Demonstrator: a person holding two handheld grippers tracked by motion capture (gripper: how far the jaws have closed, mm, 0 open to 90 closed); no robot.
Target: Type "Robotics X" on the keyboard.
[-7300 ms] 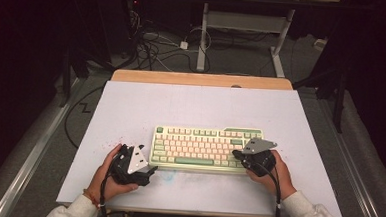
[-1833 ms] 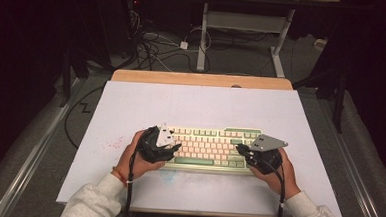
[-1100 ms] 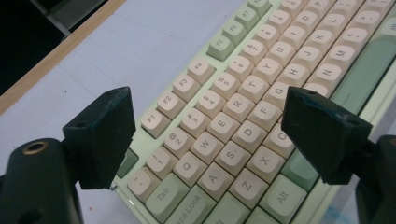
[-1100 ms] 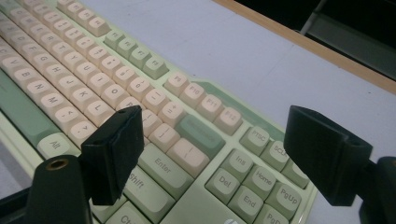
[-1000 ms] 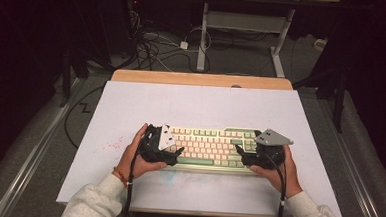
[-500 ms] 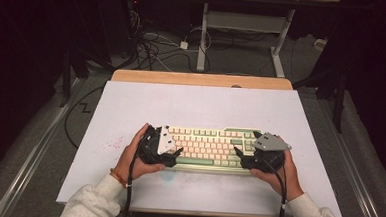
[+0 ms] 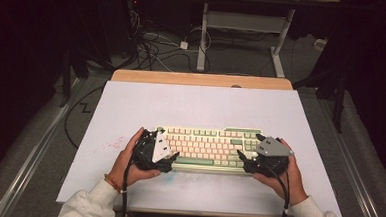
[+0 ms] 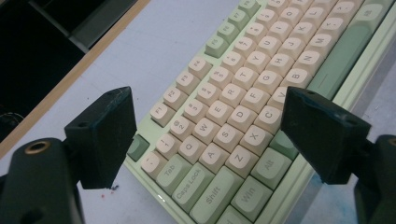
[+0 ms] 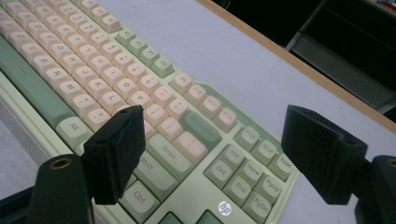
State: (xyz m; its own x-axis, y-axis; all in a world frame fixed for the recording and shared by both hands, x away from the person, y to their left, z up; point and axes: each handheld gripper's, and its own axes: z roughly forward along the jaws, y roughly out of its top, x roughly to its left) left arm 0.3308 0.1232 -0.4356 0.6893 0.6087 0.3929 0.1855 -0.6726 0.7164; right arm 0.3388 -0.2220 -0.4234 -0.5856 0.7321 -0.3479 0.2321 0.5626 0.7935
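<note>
Keyboard (image 7: 206, 146) ends hidden under left gripper (image 7: 171, 157), right gripper (image 7: 242, 158).

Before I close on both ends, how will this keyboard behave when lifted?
The keyboard looks like a rigid slab, so it should lift flat without sagging. Its smooth edges may slip in the open left tongs and right tongs. Keycaps could pop off if pinched.

The left gripper (image 8: 205, 135) hangs with its two black jaws spread wide over the left end of a pale green keyboard (image 8: 243, 112) with cream keys, one jaw above the Esc corner, the other near the Alt key, on a light grey table (image 8: 154, 42).
</note>
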